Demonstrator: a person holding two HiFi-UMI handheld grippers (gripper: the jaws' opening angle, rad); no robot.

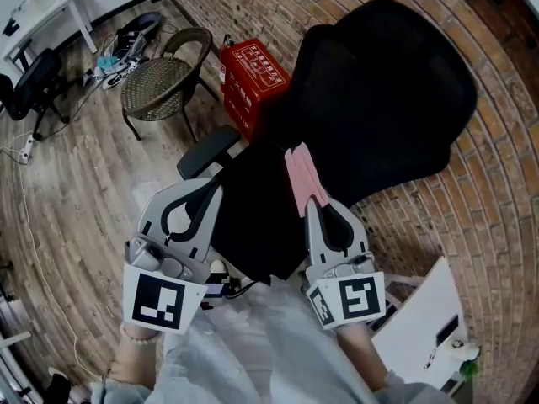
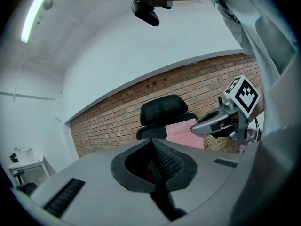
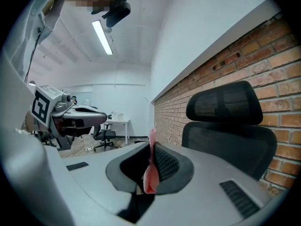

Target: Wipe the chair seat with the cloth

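Two tools are held low at the near edge of the seat. The left tool is seen with its jaws pressed together and nothing caught between them. It is poised over the seat's left side, just short of the armrest.

The right tool is clamped on the cloth, a pink strip pinched by its near end. From the jaws the cloth is carried straight ahead, with its long axis run from the person toward the backrest, over the seat's right half. Whether the cloth is pressed on the seat or held just above it cannot be told from the head view. In the left gripper view it is shown standing out from the tool, which suggests that it is held off the surface.

The seat is thus found directly below and to the left of the cloth, so the right hand is judged the nearer one for the wipe. A lowering onto the seat, then strokes across toward the left, are likely called for. Beyond the chair, a red box is set.
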